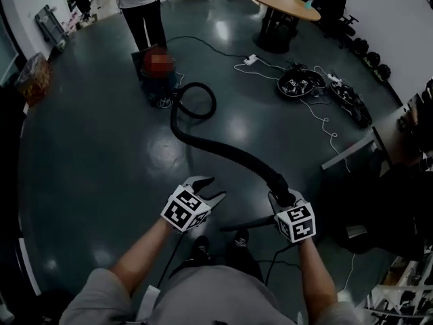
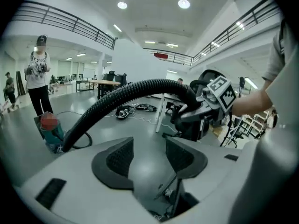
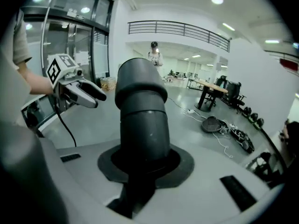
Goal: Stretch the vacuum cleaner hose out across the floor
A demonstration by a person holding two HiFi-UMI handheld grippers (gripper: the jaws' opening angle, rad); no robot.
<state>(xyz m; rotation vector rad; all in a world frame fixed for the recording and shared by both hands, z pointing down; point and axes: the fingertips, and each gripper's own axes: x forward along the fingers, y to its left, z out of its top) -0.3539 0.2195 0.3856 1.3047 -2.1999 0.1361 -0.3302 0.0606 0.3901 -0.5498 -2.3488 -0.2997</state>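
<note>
Gripping the hose point(image 1: 216, 144) by its stiff cuff point(image 3: 140, 111) in the right gripper point(image 1: 284, 198), left gripper point(image 1: 213, 188) at 9 o'clock spread wide, empty. Curls toward 11 o'clock, looping beside the vacuum cleaner point(image 1: 159, 73). Probably light, springy; best pulled by that cuff.

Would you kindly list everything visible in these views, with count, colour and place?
vacuum cleaner hose: one, black, curving across the middle of the floor
vacuum cleaner: one, red and teal, at the hose's far end
standing person: one, dark trousers, behind the cleaner
round table: one, wooden top, far right
power strip: one, white, on the floor before the table
left tongs: one, grey, open and empty, lower centre
right tongs: one, grey, shut on the hose's near end
</note>
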